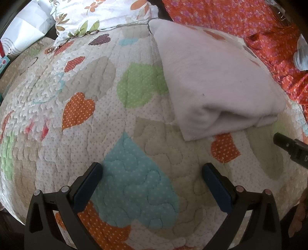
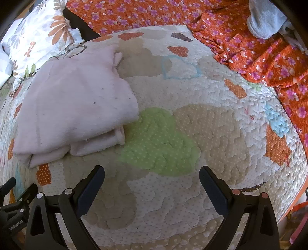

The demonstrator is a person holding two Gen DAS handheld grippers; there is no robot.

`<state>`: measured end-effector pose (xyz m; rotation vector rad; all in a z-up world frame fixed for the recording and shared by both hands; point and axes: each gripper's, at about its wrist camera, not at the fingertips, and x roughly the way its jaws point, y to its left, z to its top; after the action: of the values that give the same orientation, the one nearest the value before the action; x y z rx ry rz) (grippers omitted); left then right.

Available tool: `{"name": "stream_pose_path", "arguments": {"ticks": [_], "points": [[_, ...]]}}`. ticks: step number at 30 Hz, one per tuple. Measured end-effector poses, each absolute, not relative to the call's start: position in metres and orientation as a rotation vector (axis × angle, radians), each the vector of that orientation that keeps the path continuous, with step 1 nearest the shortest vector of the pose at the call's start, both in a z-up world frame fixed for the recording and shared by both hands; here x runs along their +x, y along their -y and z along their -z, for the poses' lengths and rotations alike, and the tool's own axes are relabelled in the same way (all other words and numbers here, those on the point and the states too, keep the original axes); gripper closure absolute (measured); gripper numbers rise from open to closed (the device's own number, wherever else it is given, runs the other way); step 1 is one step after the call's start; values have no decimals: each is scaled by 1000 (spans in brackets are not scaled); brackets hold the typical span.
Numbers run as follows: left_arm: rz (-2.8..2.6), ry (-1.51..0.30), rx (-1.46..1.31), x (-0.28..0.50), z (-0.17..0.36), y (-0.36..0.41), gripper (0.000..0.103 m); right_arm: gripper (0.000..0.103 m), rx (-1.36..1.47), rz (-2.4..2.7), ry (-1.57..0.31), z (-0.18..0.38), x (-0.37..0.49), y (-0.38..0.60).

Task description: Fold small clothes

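Fleece, pale pink and folded into a thick rectangle [image 1: 211, 80], lay on a quilted bedspread [image 1: 96, 125] patterned with dotted hearts in orange, green and blue. In the left wrist view the folded cloth sat ahead and to the right of the left claw [image 1: 152, 169], its layered open edges facing the camera and its far corner reaching toward a floral pillow [image 1: 100, 15]. The left claw hung above a blue heart patch with its two dark fingers spread wide and nothing between them, apart from the cloth. At the right edge of that view a black part of the other tool [image 1: 290, 148] showed just past the cloth's near corner.

In the right wrist view the same pink bundle [image 2: 77, 103] lay ahead and to the left of the right claw [image 2: 152, 171], with its stacked folds visible along the near edge and one corner overlapping a green heart patch [image 2: 159, 142]. The right claw also stood wide and empty, above the quilt [image 2: 221, 134] just short of that green patch. An orange fabric with purple flowers [image 2: 259, 57] lay rumpled along the far and right side of the quilt, and a grey-blue fuzzy item [image 2: 265, 19] rested on it near the top right corner. A white pillow with orange flowers [image 2: 44, 30] sat at the top left.
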<state>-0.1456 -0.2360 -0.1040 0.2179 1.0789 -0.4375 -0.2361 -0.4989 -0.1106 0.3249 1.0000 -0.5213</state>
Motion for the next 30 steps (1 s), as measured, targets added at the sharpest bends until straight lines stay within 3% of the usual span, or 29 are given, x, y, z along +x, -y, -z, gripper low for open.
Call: {"name": "stream_pose_path", "arguments": {"ticks": [30], "points": [[427, -1075, 223, -146, 106, 238, 0, 3, 174, 513, -958, 100, -232, 470]]}}
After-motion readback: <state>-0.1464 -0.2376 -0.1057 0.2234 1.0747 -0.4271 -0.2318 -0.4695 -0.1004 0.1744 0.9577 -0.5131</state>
